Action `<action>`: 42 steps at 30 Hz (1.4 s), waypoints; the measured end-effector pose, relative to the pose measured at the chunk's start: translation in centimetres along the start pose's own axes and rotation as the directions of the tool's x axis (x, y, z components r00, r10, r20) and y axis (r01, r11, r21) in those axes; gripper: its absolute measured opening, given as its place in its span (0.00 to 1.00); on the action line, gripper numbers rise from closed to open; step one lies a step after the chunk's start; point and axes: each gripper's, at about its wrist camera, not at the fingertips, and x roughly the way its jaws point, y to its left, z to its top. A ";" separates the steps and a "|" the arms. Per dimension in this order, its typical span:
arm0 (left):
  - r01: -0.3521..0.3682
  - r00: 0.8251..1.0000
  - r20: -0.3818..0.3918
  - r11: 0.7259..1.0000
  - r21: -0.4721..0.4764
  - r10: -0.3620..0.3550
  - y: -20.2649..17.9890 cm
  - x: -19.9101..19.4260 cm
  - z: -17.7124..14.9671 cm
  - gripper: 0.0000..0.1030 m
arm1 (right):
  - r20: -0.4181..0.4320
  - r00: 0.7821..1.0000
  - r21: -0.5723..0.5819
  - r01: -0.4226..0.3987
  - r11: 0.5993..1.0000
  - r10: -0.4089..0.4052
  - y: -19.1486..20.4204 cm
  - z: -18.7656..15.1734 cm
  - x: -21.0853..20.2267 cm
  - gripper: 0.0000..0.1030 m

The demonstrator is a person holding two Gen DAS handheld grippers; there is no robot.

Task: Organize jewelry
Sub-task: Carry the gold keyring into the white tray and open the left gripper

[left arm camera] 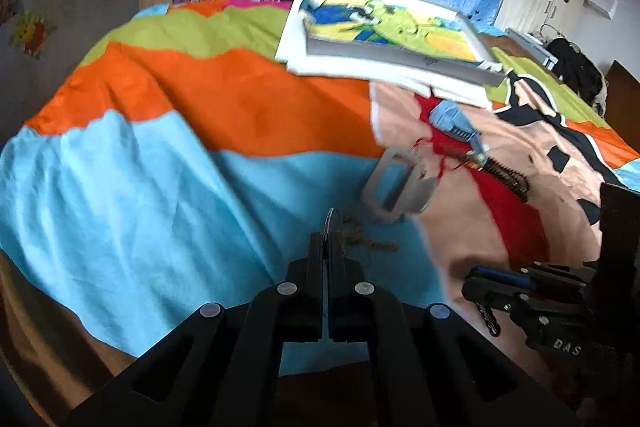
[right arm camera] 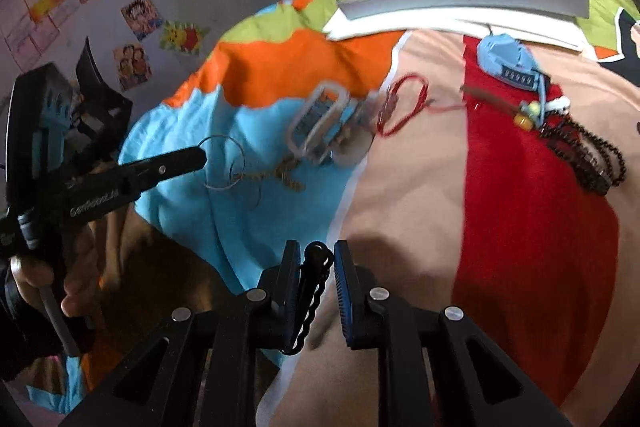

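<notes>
My left gripper is shut on a thin silver hoop, held just above the bedspread; from the right wrist view the gripper holds the hoop over a gold chain. My right gripper is partly open, with a black bead bracelet hanging against its left finger. It also shows in the left wrist view. A clear jewelry case lies on the bed, with a red cord and black beaded necklaces to its right.
A grey tray with colourful cloth sits on a white board at the far side of the bed. A light blue purse lies in front of it. The bed has a colourful patterned cover.
</notes>
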 end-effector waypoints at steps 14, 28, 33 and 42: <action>0.051 0.996 0.066 0.993 0.105 -0.058 -4.0 -2.4 6.2 0.00 | 0.142 0.990 0.041 -0.025 0.999 0.019 -3.0 4.2 -3.5 0.16; 0.139 0.980 0.124 0.978 0.156 -0.159 -7.0 -1.8 12.8 0.00 | 0.225 0.974 0.003 -0.022 1.000 0.020 -6.3 11.1 -5.7 0.16; 0.132 0.974 0.157 0.975 0.180 -0.161 -7.3 1.0 16.4 0.00 | 0.250 0.968 -0.022 0.000 1.000 0.005 -7.8 15.3 -5.2 0.16; 0.161 0.963 0.207 0.985 0.060 -0.170 -4.3 9.8 24.0 0.00 | 0.308 0.950 0.002 0.055 0.999 -0.053 -12.1 23.5 -2.1 0.16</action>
